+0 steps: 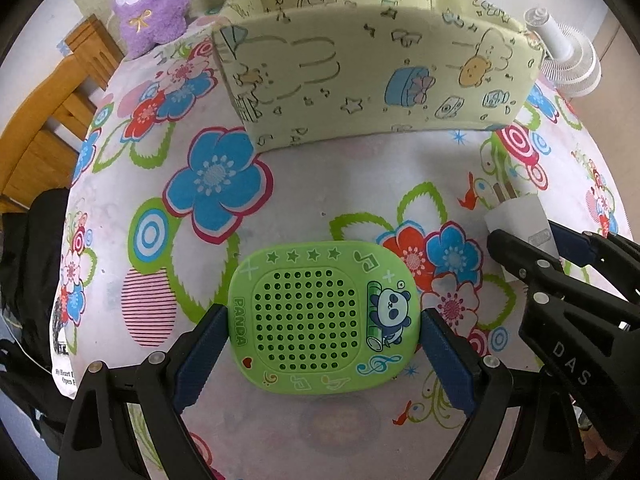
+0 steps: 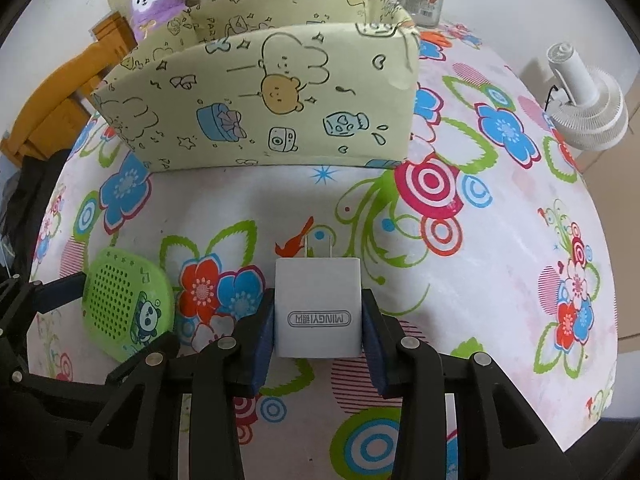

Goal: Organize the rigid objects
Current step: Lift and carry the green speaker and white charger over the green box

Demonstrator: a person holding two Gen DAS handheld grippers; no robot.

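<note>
Flower-printed tablecloth (image 1: pixel 360 184) covered the table, with a pale yellow cartoon-print storage box (image 1: pixel 380 76) at the back, a purple plush (image 1: pixel 150 4) and a white fan (image 1: pixel 568 60) beyond it. From the left wrist view, the left gripper (image 1: pixel 324 344) pinched the green panda speaker (image 1: pixel 324 318) between its blue pads, one on each side edge.

From the right wrist view, the right gripper (image 2: pixel 318 344) clamped the white charger (image 2: pixel 318 308) on both sides, prongs pointing toward the box (image 2: pixel 260 108); the speaker (image 2: pixel 126 304) sat to its left.
</note>
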